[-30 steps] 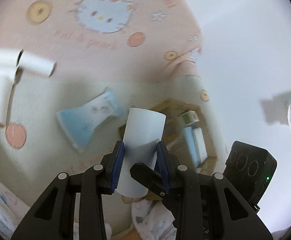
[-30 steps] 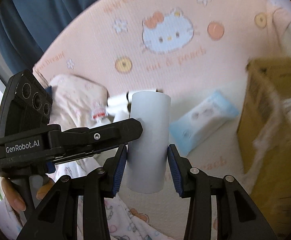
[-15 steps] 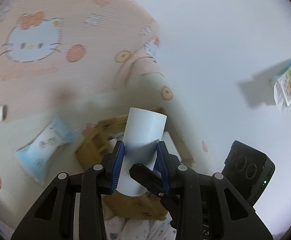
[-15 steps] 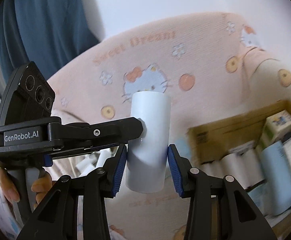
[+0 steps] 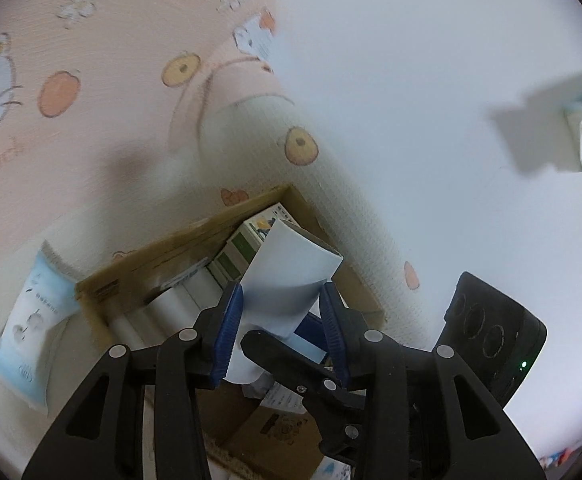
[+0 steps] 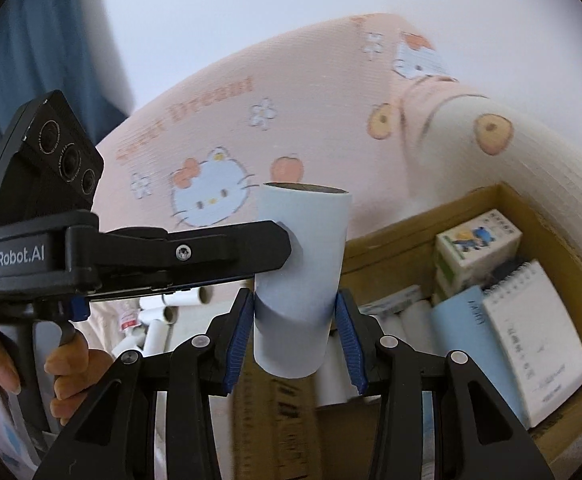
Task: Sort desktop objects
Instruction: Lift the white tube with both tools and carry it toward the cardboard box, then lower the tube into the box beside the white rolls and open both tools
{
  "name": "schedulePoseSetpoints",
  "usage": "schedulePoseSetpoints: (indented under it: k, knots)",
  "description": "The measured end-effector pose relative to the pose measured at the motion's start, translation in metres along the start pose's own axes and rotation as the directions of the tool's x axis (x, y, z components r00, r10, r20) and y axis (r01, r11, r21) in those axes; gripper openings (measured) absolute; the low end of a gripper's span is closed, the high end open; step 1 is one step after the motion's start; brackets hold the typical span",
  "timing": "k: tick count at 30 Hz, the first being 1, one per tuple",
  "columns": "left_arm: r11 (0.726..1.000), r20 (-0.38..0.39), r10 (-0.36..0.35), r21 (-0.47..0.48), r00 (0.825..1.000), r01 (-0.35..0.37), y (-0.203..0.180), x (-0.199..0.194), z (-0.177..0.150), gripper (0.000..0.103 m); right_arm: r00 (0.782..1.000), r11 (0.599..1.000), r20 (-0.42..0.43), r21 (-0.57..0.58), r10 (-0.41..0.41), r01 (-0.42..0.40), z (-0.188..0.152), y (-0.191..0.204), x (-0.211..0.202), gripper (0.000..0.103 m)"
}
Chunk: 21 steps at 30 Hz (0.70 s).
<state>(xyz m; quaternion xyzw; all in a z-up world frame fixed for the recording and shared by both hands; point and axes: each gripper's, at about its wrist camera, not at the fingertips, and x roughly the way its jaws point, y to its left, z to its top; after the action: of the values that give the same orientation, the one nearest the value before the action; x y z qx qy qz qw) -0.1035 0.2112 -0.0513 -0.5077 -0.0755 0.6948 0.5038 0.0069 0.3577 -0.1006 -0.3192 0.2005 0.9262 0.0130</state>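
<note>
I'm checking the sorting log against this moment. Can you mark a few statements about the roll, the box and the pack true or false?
1. The white paper roll sits between the blue pads of the right hand-held gripper. True.
2. The cardboard box is empty. False: it holds white rolls, small cartons and notebooks.
3. A spiral notebook lies inside the box. True.
4. The blue-and-white tissue pack is inside the box. False: it lies outside the box, on the bedding beside it.
</note>
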Motion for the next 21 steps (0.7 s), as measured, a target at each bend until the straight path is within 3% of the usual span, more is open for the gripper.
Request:
schedulePoseSetpoints:
  k: [9,15,21]
  knots:
    - [0.996,-0.145,0.009,-0.089,0.989,-0.022,0.024,0.058,0.006,0.046,0.988,0.998,-0.156,0.058,-0.004,0.013,-0.001,-0.044,0.028,0.039]
    - [0.989,-0.197,0.037,-0.135,0.98,-0.064,0.04,0.081,0.006,0.051,0.965,0.996,-0.261,0.086,0.003,0.021,-0.005,-0.061,0.052,0.039]
    - [0.965,-0.216,0.016,-0.251,0.976,-0.071,0.057,0.106,0.013,0.047,0.947,0.993,-0.32,0.103,-0.024,0.06,-0.004,-0.071,0.067,0.039]
